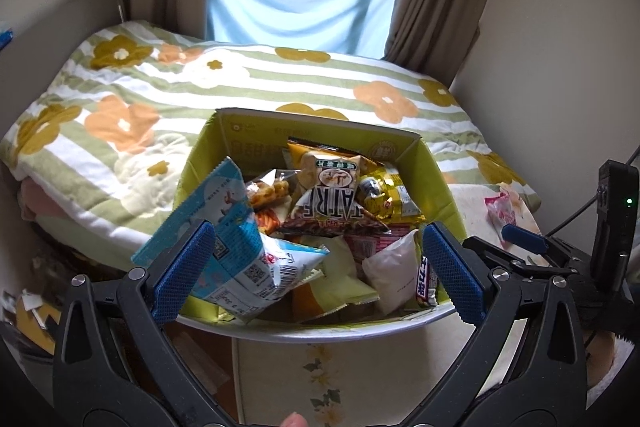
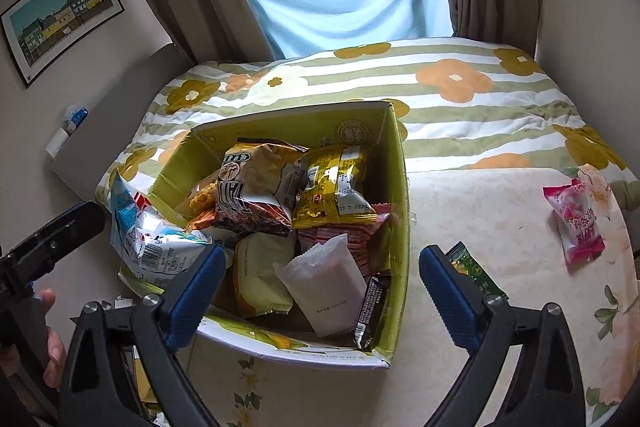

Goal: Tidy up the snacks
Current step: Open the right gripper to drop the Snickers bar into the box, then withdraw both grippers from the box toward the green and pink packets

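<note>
Left gripper (image 1: 316,267) jaws spread wide, pointing down. Right gripper (image 2: 322,291) likewise spread wide, nothing gripped.

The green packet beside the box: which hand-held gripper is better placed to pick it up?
The right hand-held gripper. It is open, and the green packet lies by its right finger; the left one hangs over the box.

Snack-filled box (image 2: 396,187) sits before open right gripper (image 2: 322,283).

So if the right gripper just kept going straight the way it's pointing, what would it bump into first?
Probably the white rectangular plastic packet lying in the yellow-green cardboard box. It sits between the open right gripper fingers in the right wrist view, though depth is hard to judge; the box's near rim might come first.
</note>
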{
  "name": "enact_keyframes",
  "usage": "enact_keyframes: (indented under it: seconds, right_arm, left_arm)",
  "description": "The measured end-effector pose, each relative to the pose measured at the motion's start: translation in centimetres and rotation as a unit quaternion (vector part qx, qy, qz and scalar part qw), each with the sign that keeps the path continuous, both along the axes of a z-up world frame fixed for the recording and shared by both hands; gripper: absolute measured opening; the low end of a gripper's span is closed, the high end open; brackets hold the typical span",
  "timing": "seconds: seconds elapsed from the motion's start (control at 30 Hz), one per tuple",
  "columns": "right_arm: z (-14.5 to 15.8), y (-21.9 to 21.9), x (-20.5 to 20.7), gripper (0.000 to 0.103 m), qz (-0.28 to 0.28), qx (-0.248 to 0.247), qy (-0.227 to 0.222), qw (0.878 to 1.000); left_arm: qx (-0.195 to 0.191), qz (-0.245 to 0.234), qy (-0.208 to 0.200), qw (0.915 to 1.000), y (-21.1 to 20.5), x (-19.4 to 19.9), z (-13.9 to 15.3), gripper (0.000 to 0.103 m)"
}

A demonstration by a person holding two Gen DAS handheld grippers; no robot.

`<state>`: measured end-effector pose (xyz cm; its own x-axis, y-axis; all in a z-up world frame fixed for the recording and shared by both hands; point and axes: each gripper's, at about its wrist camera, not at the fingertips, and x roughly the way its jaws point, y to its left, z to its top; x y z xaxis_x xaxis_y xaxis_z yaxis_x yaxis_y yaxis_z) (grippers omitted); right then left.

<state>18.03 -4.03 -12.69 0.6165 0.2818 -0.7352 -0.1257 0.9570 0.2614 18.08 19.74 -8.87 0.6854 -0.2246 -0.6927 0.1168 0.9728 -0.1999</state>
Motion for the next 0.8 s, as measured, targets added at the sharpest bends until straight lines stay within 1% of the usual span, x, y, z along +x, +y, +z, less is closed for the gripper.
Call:
enact_keyframes:
  seconds: [0.13,0.4,0.6,0.8]
  right_arm:
    - [0.8,-1.4,-0.8,0.096,-0.020,-0.009,-0.007,1.000]
    - [2.4,-5.9,-2.5,0.096,-0.066,-0.026,-0.024,0.997]
    - [3.3,-10.8,-3.2,0.096,-0.079,-0.031,-0.044,0.995]
    - [4.1,-17.4,-3.0,0.096,-0.073,-0.046,-0.051,0.995]
  left_arm:
    - [-0.016,-0.017,0.000,0.9997,-1.0,0.3,-0.1,0.103]
    - [-0.012,-0.046,-0.014,0.9988,-4.7,0.8,0.7,0.103]
    - [0.001,-0.047,-0.017,0.9988,-9.4,0.9,1.3,0.103]
    - [0.012,-0.036,-0.010,0.9992,-15.7,0.9,1.4,0.103]
